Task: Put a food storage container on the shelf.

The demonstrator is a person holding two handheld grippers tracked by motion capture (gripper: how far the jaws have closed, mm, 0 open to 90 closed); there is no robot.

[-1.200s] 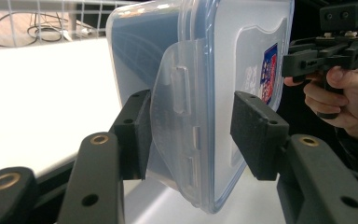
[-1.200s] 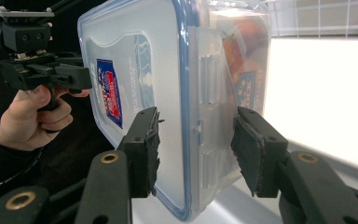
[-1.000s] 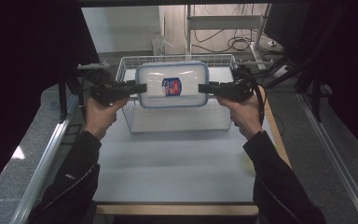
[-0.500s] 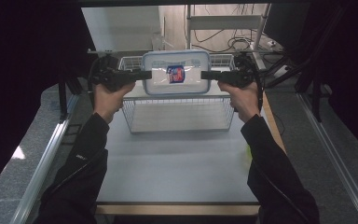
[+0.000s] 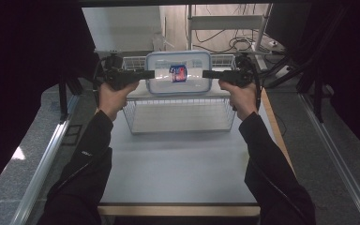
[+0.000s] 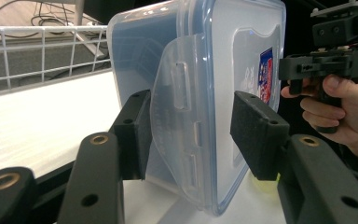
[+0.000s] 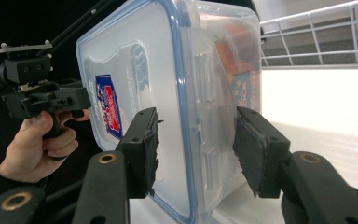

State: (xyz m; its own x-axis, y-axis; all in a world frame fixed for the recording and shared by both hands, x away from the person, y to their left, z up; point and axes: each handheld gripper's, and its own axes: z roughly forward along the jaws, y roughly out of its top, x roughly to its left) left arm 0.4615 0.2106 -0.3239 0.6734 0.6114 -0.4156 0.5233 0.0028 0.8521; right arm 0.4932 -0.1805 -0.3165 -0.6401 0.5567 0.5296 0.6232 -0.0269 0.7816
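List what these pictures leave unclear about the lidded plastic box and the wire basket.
- Plastic box contents: frosted walls blur them in the right gripper view.
- Label: print too small, high view.
- Wire basket far rim: behind the box, high view.
- Left gripper fingers: contact on the box unclear.

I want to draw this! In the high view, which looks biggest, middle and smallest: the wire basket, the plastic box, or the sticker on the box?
1. wire basket, the biggest.
2. plastic box, held up nearer the camera, so it may look larger than it really is.
3. sticker, clearly the smallest.
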